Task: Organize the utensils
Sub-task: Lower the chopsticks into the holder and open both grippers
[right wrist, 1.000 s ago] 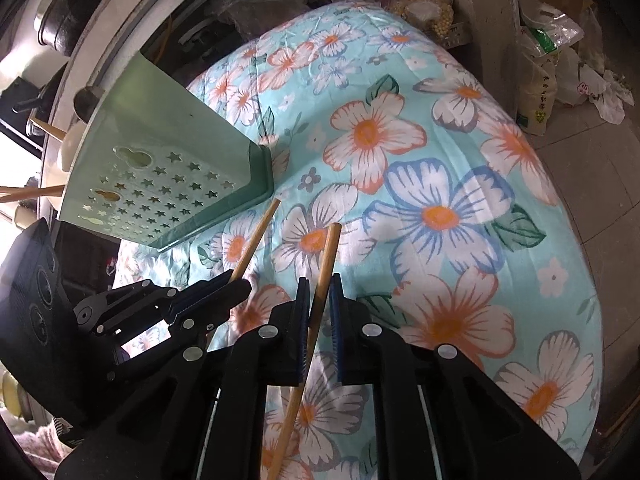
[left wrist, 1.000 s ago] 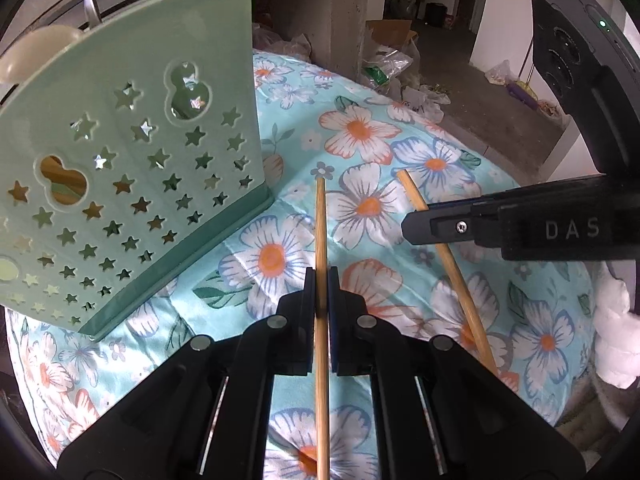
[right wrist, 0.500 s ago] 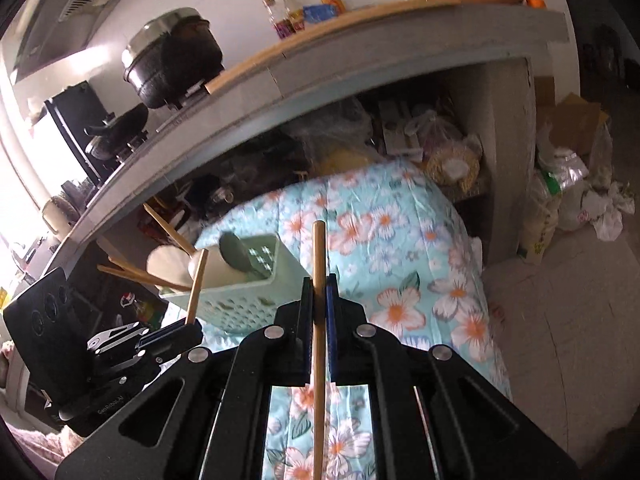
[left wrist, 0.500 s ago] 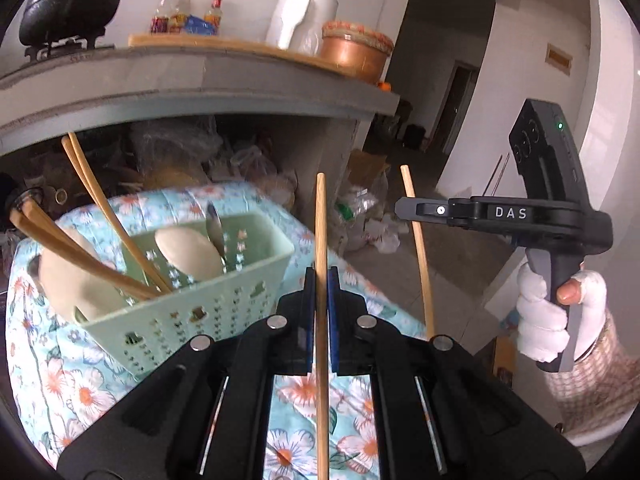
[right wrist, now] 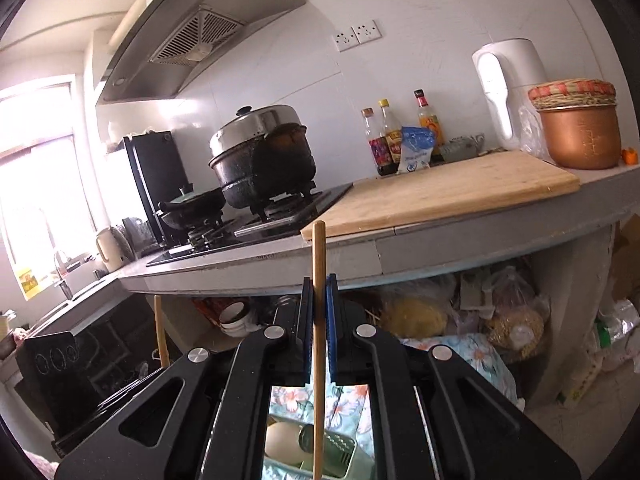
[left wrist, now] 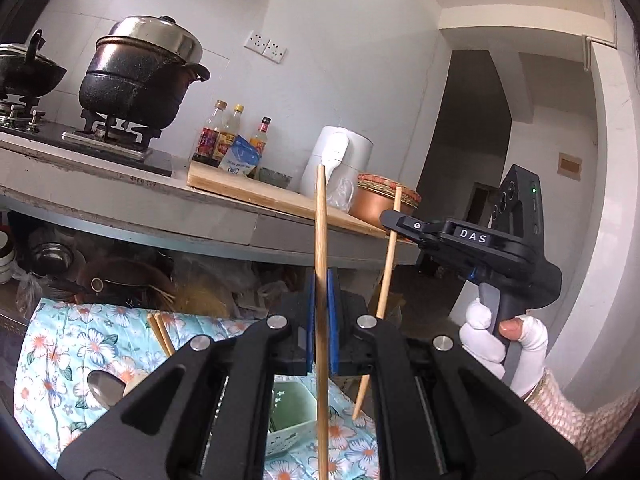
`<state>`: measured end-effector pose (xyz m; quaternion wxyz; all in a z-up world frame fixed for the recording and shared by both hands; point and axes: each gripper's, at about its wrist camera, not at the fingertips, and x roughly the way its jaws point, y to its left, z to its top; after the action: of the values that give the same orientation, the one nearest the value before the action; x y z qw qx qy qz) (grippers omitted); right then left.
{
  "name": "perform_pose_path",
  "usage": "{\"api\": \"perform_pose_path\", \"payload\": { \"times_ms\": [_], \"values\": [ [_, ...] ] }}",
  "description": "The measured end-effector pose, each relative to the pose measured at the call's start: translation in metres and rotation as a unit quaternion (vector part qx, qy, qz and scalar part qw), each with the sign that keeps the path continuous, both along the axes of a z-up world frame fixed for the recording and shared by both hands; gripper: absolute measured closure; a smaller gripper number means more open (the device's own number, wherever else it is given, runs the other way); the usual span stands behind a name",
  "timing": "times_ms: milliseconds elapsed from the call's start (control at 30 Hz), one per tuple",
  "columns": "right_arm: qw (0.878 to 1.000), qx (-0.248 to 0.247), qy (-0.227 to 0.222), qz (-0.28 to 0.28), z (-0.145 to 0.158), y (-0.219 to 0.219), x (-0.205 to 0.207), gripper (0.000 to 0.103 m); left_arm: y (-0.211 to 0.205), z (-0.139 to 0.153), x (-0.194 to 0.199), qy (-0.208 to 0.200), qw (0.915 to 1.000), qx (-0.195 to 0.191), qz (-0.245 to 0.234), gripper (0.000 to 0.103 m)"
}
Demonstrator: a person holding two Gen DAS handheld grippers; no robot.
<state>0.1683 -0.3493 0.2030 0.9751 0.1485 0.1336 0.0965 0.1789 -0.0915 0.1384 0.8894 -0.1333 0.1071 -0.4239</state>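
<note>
Wooden chopstick [left wrist: 321, 240] pinched upright in our left gripper [left wrist: 321, 300]; right gripper [right wrist: 319, 304] pinches its own chopstick [right wrist: 319, 280] upright.

Both tongs are matte black plastic. The left tongs [left wrist: 321, 312] carry blue pads on their inner faces and round silver screws on the linkage arms, as do the right tongs [right wrist: 319, 320]. In the left wrist view the right unit bears white "DAS" lettering and a green light at 2 o'clock; the hand [left wrist: 502, 340] wears a white glove and a knitted beige sleeve
</note>
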Motion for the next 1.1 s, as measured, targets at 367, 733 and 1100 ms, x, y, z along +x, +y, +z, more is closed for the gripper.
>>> {"api": "perform_pose_path", "payload": {
  "times_ms": [367, 733, 1100],
  "values": [
    [0.997, -0.065, -0.015, 0.038, -0.049, 0.032, 0.044, 0.097, -0.002, 0.012, 0.011, -0.026, 0.9988, -0.025, 0.033, 0.098],
    [0.991, -0.111, 0.015, 0.076, -0.087, 0.045, 0.037, 0.09, -0.01, 0.012, 0.014, -0.049, 0.9969, -0.027, 0.055, 0.098],
    [0.998, -0.049, -0.008, 0.047, -0.066, -0.004, -0.014, 0.072, -0.023, 0.009, 0.018, -0.058, 0.996, -0.029, 0.061, 0.098]
  ]
}}
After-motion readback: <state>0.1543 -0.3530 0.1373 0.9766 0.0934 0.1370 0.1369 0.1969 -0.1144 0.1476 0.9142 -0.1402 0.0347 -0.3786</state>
